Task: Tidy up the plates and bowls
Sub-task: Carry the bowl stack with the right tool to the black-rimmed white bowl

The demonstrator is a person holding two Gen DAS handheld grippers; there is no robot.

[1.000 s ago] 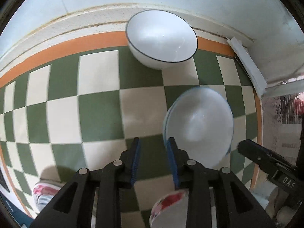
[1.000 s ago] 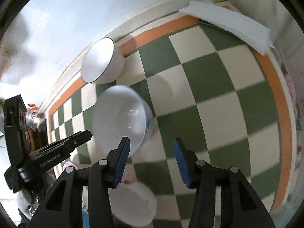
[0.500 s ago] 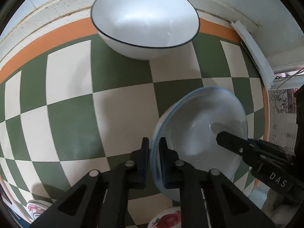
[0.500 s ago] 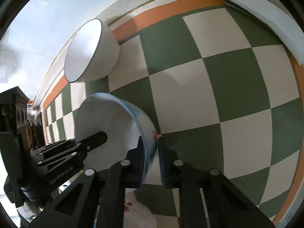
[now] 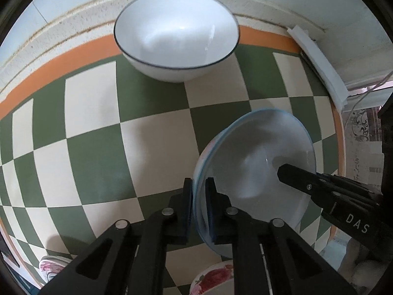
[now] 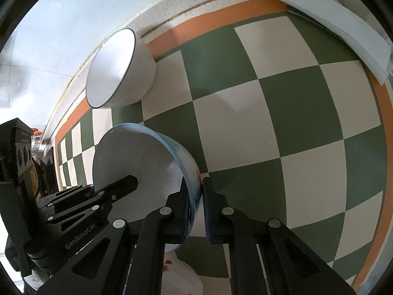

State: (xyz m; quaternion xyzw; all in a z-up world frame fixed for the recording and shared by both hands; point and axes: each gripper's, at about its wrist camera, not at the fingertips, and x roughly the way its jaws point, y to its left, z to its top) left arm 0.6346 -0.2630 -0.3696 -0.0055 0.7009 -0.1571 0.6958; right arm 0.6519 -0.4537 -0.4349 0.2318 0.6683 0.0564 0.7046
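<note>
Green-and-cream checked cloth (image 5: 93,162) carries everything; the white bowl (image 5: 175,34) waits at its far edge, likely your stacking target. Nearer you, the blue-rimmed bowl (image 5: 255,162) is pinched on opposite rims by your left gripper (image 5: 198,196) and right gripper (image 6: 195,194), so it lifts level.

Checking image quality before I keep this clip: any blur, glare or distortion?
Left wrist view: fisheye bends the checked cloth; the white bowl has soft edges and a small glint. Right wrist view: same bending, dark corners, sharp blue-rimmed bowl, soft shadow on the cloth.
</note>
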